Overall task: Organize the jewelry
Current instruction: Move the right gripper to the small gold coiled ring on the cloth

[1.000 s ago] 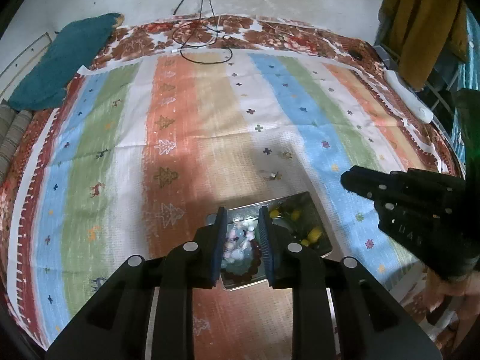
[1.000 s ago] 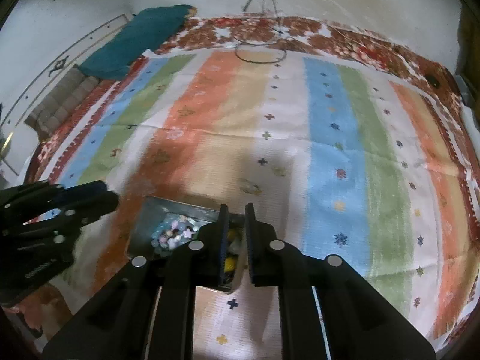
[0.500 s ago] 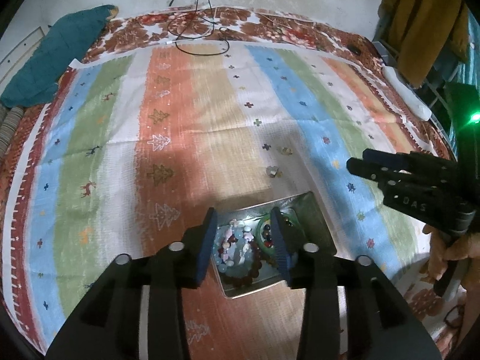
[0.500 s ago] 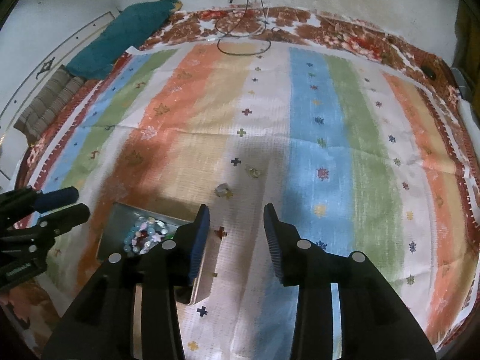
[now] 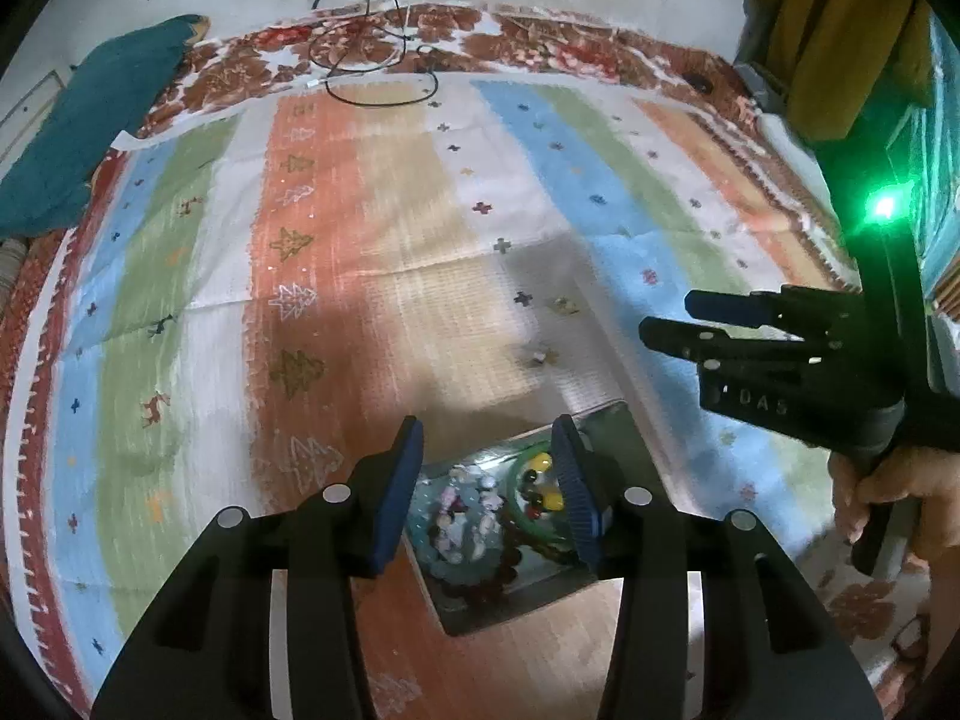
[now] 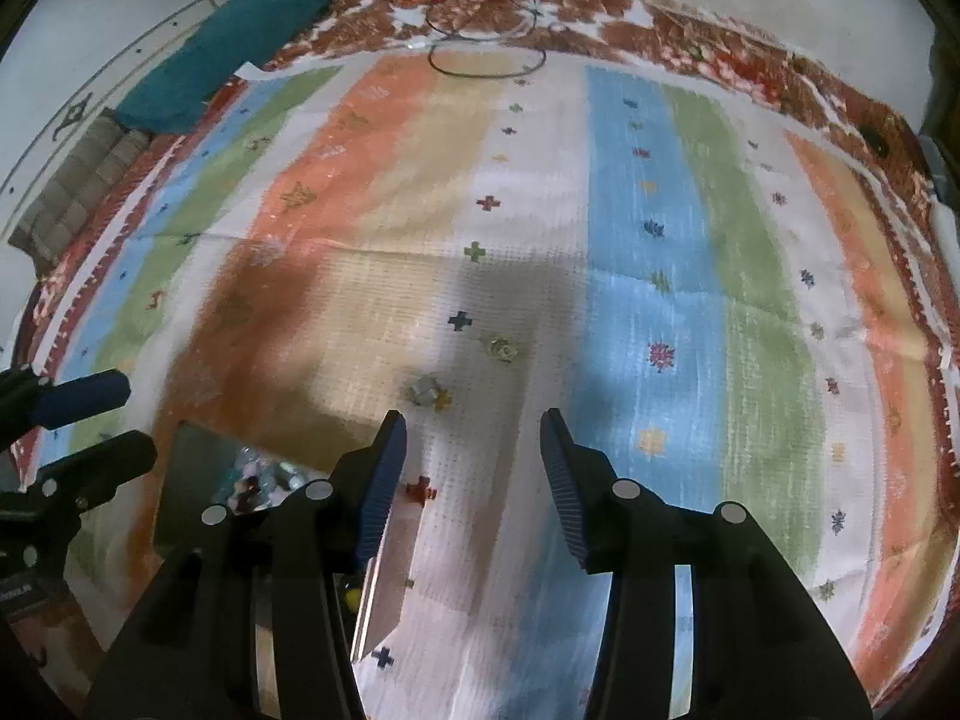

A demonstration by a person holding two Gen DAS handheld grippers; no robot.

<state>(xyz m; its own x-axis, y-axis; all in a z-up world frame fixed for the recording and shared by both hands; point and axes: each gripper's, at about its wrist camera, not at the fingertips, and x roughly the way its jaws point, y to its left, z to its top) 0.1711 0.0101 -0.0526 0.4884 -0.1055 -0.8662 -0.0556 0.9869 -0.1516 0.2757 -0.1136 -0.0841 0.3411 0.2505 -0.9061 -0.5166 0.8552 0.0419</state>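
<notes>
Left wrist view: left gripper (image 5: 487, 483) over metal tray (image 5: 624, 429) of bead bracelets (image 5: 474, 516), jaws just opened, nothing gripped. Right gripper (image 6: 474, 468) jaws likewise apart, empty; two small trinkets (image 6: 429, 391) on striped cloth (image 6: 630, 192) beyond tray.

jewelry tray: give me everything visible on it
The tray is a shallow, rectangular, grey box that looks like metal, lying flat and askew on the striped cloth. It holds pale and pastel beads, a dark beaded bracelet, a green bangle and some yellow pieces. The left gripper hangs above it, jaws apart, nothing between them. In the right wrist view its near wall shines beside that gripper's left finger. Two small pieces lie outside it.
</notes>
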